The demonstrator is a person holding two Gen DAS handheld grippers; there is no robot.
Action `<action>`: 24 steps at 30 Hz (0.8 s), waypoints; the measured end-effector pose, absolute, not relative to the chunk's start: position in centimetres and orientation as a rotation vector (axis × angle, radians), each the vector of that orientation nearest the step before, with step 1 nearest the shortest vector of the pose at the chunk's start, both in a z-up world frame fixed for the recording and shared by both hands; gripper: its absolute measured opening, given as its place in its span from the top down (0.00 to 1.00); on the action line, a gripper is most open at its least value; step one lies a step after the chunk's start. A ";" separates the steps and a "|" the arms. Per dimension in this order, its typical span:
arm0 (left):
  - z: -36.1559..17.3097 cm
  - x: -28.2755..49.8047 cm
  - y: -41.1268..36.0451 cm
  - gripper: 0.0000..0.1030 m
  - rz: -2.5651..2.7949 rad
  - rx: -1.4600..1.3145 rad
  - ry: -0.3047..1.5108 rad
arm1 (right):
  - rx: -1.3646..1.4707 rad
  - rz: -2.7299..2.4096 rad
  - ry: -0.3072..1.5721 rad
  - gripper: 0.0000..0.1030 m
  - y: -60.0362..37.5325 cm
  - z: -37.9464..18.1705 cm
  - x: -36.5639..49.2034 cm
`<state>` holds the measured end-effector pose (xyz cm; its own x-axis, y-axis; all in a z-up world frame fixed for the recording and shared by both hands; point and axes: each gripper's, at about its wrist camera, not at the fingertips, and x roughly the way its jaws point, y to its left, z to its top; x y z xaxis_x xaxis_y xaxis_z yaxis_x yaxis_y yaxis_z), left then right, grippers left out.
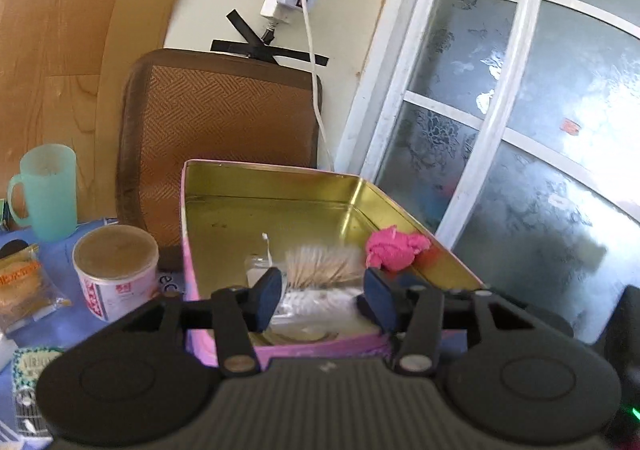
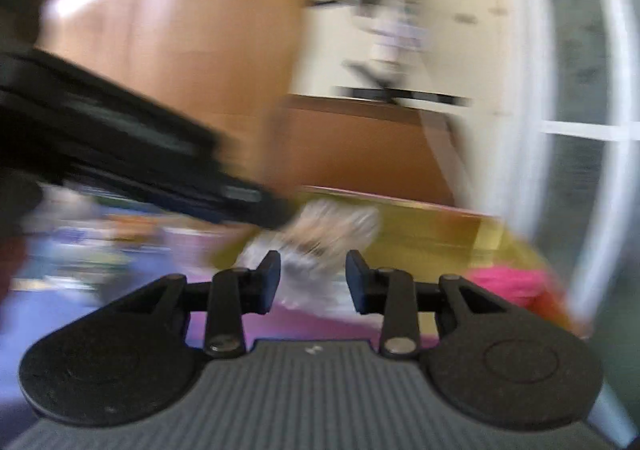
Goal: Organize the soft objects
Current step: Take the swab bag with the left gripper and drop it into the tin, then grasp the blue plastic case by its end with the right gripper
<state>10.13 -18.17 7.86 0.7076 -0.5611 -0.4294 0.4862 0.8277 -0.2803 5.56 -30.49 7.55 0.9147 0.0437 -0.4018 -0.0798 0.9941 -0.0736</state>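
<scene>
Cotton swabs in a clear bag [image 1: 320,270] lay in the pink tin [image 1: 224,234], right in front of the left gripper [image 1: 324,290], their long way across it. Its fingers stood apart, holding nothing. The right gripper [image 2: 313,282] was apart too, just behind the bag. A pink cloth [image 1: 394,250] sat to the right.

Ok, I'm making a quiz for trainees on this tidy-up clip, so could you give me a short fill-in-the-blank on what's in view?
1. The crumpled cloth lying in the tin is ____ in colour.
2. The green mug stands to the ____ of the tin in the left wrist view.
3. The jaws of the left gripper stand ____.
4. The right wrist view is heavily ____.

Missing words: pink; left; open; blurred
</scene>
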 end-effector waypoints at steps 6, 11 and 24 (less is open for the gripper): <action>6.9 7.7 -14.6 0.53 -0.537 -0.137 0.507 | 0.049 -0.072 0.400 0.54 -35.6 7.4 5.3; 5.3 4.2 -8.7 0.53 -0.433 -0.145 0.515 | 0.103 0.009 0.354 0.54 -33.7 8.2 4.3; -0.1 -2.5 9.6 0.50 0.056 -0.402 0.500 | 0.126 0.606 0.595 0.54 -17.3 7.7 6.7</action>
